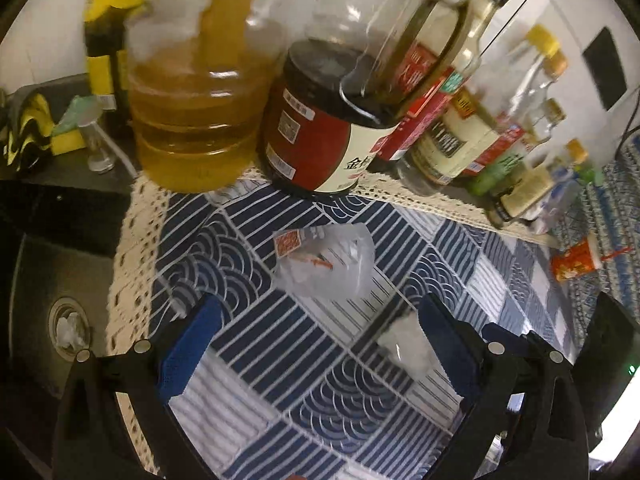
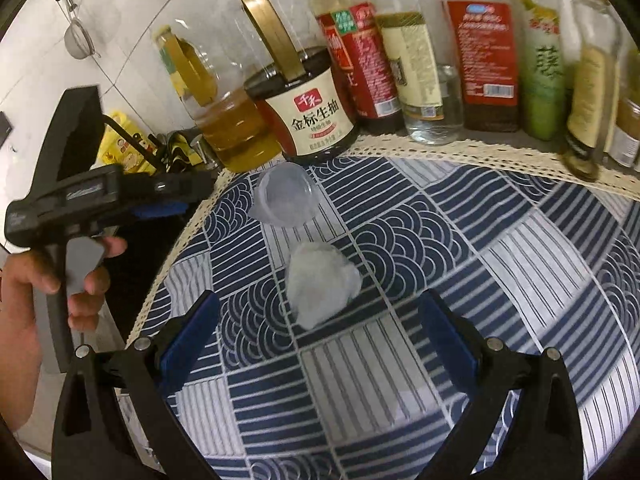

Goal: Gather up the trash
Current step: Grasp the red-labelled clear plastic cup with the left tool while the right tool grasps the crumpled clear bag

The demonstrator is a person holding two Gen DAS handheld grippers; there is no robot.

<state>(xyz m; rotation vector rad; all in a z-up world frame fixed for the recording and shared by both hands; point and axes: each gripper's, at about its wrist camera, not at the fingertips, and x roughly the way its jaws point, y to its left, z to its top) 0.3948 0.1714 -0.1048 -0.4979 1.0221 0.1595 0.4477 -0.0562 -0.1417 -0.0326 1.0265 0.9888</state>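
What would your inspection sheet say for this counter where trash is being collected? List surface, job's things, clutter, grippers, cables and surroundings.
Surface: blue-and-white patterned cloth with a lace edge, lying flat.
Job's things: crumpled white tissue ahead of the right gripper; clear plastic cup on its side; orange snack cup lying down.
Clutter: soy sauce jug, oil jug and a row of bottles behind.
Grippers: left gripper and right gripper both open, empty.
Cables: dark cable at the far right.
Surroundings: sink with a white wad at the drain; white tiled wall.
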